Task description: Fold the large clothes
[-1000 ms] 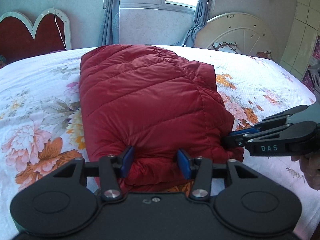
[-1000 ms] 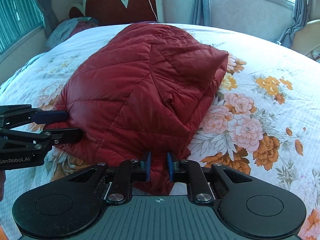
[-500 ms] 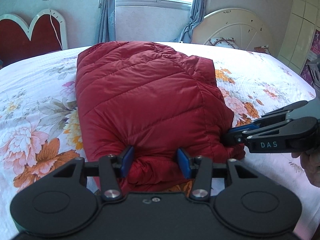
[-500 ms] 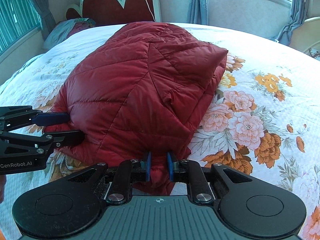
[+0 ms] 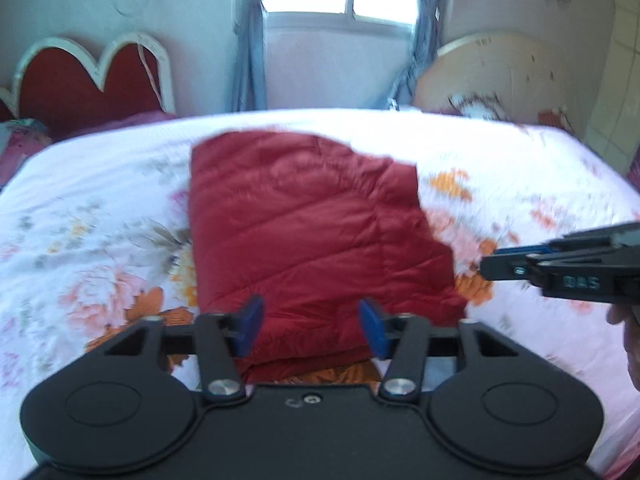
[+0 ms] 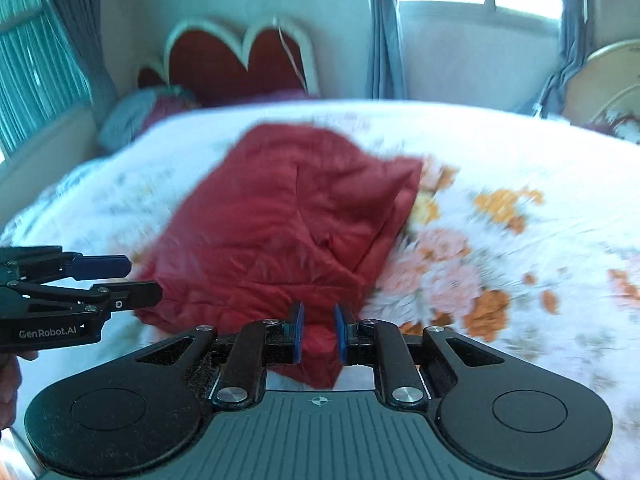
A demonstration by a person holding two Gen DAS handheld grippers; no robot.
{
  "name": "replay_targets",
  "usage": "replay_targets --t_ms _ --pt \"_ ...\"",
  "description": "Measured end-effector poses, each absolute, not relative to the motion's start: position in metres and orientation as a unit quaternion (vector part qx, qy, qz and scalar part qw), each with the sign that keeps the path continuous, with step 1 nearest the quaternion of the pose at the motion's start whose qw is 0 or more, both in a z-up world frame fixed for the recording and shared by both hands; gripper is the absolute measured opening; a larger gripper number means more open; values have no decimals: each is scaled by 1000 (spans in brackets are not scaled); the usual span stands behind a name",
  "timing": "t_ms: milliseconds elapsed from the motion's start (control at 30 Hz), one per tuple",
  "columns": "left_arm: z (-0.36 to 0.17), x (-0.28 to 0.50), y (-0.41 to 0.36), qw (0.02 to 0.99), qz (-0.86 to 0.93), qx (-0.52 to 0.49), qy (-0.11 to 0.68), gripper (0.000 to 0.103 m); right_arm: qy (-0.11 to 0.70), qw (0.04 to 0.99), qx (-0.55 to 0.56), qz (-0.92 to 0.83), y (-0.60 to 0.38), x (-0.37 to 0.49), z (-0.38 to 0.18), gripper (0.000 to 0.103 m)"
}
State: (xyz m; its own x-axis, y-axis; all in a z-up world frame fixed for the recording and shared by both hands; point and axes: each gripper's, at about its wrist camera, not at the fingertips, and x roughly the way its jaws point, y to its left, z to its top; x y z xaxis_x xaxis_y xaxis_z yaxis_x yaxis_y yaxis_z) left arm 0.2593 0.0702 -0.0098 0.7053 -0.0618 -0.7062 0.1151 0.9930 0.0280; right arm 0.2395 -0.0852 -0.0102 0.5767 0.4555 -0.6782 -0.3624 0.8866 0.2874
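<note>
A folded red quilted jacket point(image 5: 312, 236) lies on the flowered bed sheet point(image 5: 100, 248); it also shows in the right wrist view point(image 6: 280, 232). My left gripper point(image 5: 312, 326) is open, its blue pads apart above the jacket's near edge, not touching it. My right gripper point(image 6: 318, 332) has its jaws a little apart, with a fold of the jacket's corner point(image 6: 316, 352) between the pads. In the left wrist view the right gripper point(image 5: 492, 260) sits off the jacket's right corner. The left gripper point(image 6: 132, 280) shows open at the jacket's left side. Both views are blurred.
A red heart-shaped headboard point(image 5: 88, 80) stands at the far left, with a pillow point(image 6: 148, 116) beside it. A window with blue curtains point(image 5: 248, 40) is behind the bed. A round cream board point(image 5: 504, 72) leans at the far right.
Both grippers have pulled back and up from the jacket, which looks smaller and farther. The right gripper's jaws have opened a little. The left gripper no longer straddles the jacket's edge.
</note>
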Motion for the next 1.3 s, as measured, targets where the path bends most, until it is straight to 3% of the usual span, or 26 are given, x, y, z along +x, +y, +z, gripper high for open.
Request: replay_targets --t_ms 33,67,133,567,1300 --pt "-2 249 67 928 -31 31 371 95 391 891 60 224 -92 229 -3 16" --pt "6 237 64 934 -15 25 356 102 388 895 60 211 -99 220 2 39" --pt "18 214 57 939 -8 7 343 103 356 917 65 168 -113 193 16 101" --pt "76 93 -2 954 15 -10 299 103 322 933 50 151 -150 66 71 103" --pt "75 63 -37 957 -15 2 290 103 310 938 47 145 -168 28 83 103"
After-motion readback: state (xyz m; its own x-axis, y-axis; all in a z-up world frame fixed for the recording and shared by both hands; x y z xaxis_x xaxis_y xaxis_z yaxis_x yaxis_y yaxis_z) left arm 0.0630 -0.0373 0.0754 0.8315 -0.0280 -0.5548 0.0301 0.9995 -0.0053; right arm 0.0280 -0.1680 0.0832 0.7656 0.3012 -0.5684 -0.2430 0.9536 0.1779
